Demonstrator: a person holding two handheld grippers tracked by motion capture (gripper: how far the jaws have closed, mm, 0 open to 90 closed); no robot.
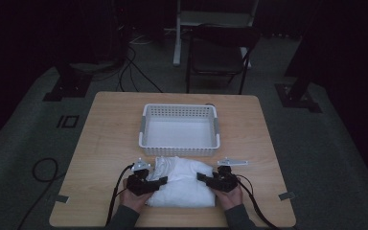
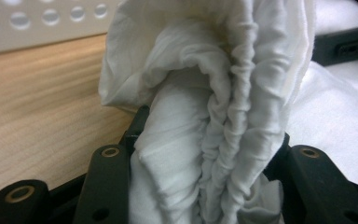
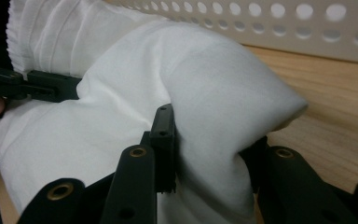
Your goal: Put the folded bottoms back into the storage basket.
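Observation:
A bunched white cloth (image 1: 182,184) lies on the wooden table (image 1: 110,134) near its front edge, just in front of a white perforated basket (image 1: 179,149). My left gripper (image 1: 163,181) pinches the cloth's left end; in the left gripper view its jaws (image 2: 209,135) squeeze a thick wad of gathered folds (image 2: 214,107). My right gripper (image 1: 201,177) holds the cloth's right end, and in the right gripper view (image 3: 209,135) a smooth fold (image 3: 223,93) bulges out between the jaws. Both hands rest at the table's front edge.
The basket (image 3: 284,23) holds nothing and stands close behind the cloth. A dark chair (image 1: 220,52) stands beyond the table's far edge. Cables (image 1: 43,167) lie on the floor at the left. Bare tabletop lies on either side of the basket.

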